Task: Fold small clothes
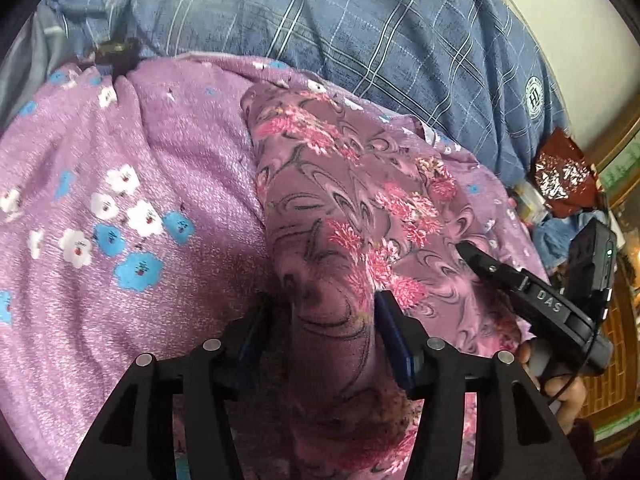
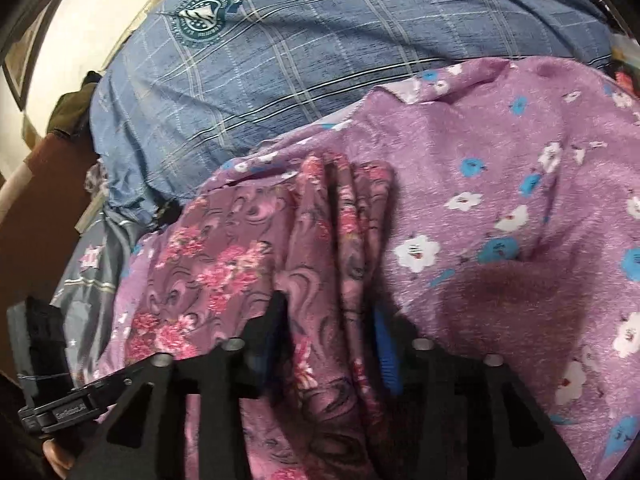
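Purple blanket (image 1: 132, 152) underlies floral garment (image 1: 340, 208), partly hidden by tongs (image 1: 320, 320).

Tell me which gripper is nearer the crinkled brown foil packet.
Right. The right gripper sits just below the crinkled brown foil packet; the left gripper is farther off, bottom middle.
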`<state>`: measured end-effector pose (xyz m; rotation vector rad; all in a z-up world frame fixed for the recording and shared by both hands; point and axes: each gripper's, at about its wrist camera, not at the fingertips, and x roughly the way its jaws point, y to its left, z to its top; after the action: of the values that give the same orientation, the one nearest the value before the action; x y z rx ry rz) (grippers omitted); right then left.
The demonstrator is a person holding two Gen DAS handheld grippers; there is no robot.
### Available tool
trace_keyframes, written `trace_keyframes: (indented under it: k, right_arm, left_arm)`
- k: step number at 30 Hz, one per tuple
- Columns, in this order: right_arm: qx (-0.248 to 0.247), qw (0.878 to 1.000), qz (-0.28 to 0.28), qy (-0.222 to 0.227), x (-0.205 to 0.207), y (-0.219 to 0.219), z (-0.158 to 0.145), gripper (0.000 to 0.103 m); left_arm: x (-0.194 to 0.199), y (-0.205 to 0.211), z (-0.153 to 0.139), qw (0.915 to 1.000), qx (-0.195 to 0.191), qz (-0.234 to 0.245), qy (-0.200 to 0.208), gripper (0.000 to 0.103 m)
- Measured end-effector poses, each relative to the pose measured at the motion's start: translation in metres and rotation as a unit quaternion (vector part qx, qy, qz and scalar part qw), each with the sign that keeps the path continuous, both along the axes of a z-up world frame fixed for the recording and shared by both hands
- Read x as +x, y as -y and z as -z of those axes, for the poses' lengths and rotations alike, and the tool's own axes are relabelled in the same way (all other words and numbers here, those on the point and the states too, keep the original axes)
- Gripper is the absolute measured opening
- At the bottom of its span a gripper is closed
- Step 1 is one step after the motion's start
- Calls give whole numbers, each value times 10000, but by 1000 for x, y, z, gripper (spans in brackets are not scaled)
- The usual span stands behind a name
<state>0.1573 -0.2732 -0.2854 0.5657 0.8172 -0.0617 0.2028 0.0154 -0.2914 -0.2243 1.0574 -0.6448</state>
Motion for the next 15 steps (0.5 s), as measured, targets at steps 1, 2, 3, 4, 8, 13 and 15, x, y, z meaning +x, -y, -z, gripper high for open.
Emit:
trace_keyframes:
  k: [1, 2, 3, 4, 8, 13, 15]
  right_arm:
    - [-5, 10000, 5, 15, -3, 1, -2, 53]
    - [-49, 10000, 19, 53, -7, 1, -6, 53]
    - [-162, 9998, 52, 113, -13, 0, -10, 53]
    - [-400, 9989, 116, 213, -22, -2, -19, 53]
    - [-1041, 9921, 215, 664, -58, -14, -54, 55]
    - [-1148, 9918, 207, 530, -105, -37, -82, 57]
    - [-1263, 9911, 70, 412, -114, -47, -92, 57]
  left_arm:
    - [-2, 9, -3, 9998, 111, -56, 139, 53]
    - [-7, 8, -7, 9992, 221, -125, 294, 53]
    - [-17, 7, -13, 9980, 340, -208, 493, 53]
    - [-30, 5, -23, 9952, 474, -327, 790, 53]
    - [-84, -2, -63, 9701, 1104, -998, 1916, 80]
    - [-159, -14, -103, 9408, 1520, -1437, 2666, 82]
    - [-184, -15, -116, 9339, 1652, -1490, 2800, 83]
